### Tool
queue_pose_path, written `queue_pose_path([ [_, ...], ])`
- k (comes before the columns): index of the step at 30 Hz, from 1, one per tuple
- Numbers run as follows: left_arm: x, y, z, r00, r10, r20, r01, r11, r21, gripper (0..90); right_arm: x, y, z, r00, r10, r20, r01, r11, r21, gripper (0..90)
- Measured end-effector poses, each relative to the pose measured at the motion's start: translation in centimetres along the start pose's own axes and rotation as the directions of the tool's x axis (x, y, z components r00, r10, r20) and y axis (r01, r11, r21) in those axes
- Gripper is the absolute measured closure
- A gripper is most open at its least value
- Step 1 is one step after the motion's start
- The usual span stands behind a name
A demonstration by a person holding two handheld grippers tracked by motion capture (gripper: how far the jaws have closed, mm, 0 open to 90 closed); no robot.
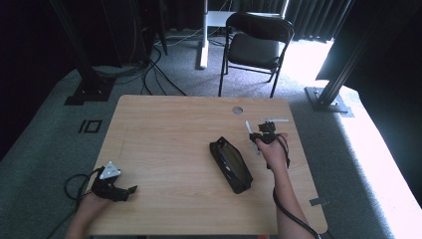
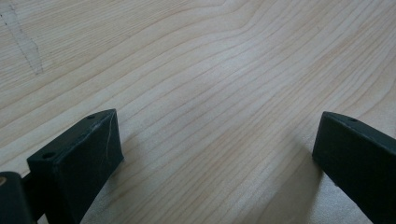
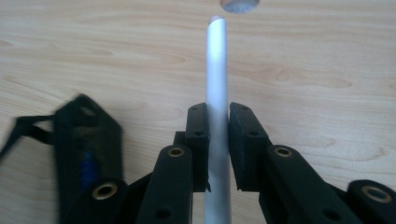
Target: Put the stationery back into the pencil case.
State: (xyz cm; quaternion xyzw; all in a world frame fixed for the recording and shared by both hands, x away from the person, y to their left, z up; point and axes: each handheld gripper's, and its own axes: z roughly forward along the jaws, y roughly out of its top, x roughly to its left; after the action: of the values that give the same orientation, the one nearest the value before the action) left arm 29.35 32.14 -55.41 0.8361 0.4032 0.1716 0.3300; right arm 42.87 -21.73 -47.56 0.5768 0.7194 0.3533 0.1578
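A pale wooden desk [image 1: 164, 149] carries the work, with a small round hole [image 1: 237, 110] near its far edge. On it, a little right of the middle, lies a black pencil case [image 1: 231, 165], long and open at the top, set at a slant with one end toward the person; something blue shows inside it. Just beside its right side the right tongs [image 1: 257, 141] are held above the desk, gripping a slim white pen [image 1: 251, 135] that points away toward the far edge. In the right gripper view the two black pads are closed tight on the pen [image 3: 217, 79], one on each side of its barrel, and the pen's tip points toward the hole [image 3: 239, 4], with the case [image 3: 86, 154] at the left. The left tongs [image 1: 128, 191] rest on the desk near its front left corner, well apart from the case; in the left gripper view they [image 2: 212, 154] stand wide, with bare wood between them.
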Motion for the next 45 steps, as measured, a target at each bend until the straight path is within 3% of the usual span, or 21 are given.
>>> queue_pose_path([
  [10,0.0,0.0,0.0,1.0000,0.000,0.000,0.000,1.0000,0.000,1.6,2.5,-0.1,-3.4,0.9966,-0.028,-0.078,0.022,0.997,-0.080,78.5],
  [20,0.0,0.0,0.0,1.0000,0.000,0.001,0.000,1.0000,0.000,1.6,6.0,-1.1,-5.1,0.9833,-0.071,-0.168,0.051,0.992,-0.118,78.5],
  [30,0.0,0.0,0.0,1.0000,0.000,0.000,0.000,1.0000,0.000,1.6,8.0,-3.0,-3.8,0.9772,-0.115,-0.179,0.109,0.993,-0.042,78.5],
  [45,0.0,0.0,0.0,1.0000,0.000,0.000,0.000,1.0000,0.000,1.6,8.4,-5.3,-2.2,0.9791,-0.127,-0.159,0.140,0.988,0.070,78.5],
])
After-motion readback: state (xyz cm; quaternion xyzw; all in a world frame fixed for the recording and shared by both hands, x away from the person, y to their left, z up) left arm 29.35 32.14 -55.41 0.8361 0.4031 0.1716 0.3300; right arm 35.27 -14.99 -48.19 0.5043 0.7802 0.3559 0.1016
